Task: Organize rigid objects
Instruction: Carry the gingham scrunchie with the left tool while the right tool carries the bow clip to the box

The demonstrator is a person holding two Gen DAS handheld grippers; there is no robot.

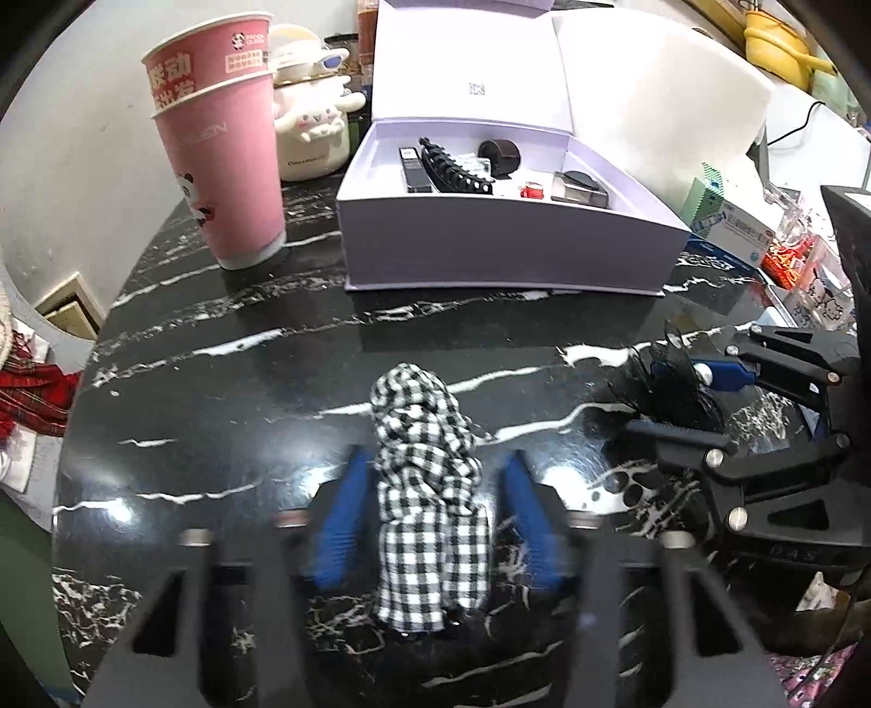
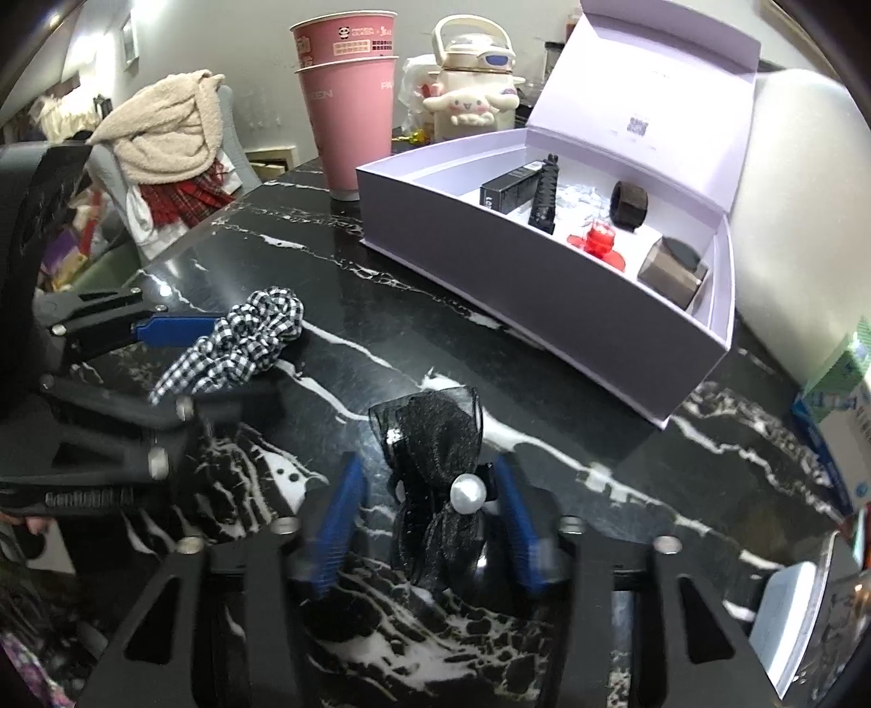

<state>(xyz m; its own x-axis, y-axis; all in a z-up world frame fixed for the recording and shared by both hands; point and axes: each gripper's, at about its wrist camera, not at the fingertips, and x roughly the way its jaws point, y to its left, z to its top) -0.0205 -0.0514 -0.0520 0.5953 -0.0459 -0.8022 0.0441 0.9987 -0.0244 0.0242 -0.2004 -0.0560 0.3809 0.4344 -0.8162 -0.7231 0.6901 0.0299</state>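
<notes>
Several items already lie in the lavender box [image 1: 511, 256]; left gripper [image 1: 435, 484] straddles a gingham bow [image 1: 430, 490], right gripper [image 2: 430, 490] a black pearl bow [image 2: 435, 463], neither clamped.

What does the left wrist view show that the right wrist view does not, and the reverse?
Only the left wrist view: a yellow pot at top right and a red-and-clear clutter box.
Only the right wrist view: a cream fleece garment over a chair.
Both: the lavender box, pink cups, gingham hair bow between the left gripper fingers, and black mesh pearl bow between the right gripper fingers.
</notes>
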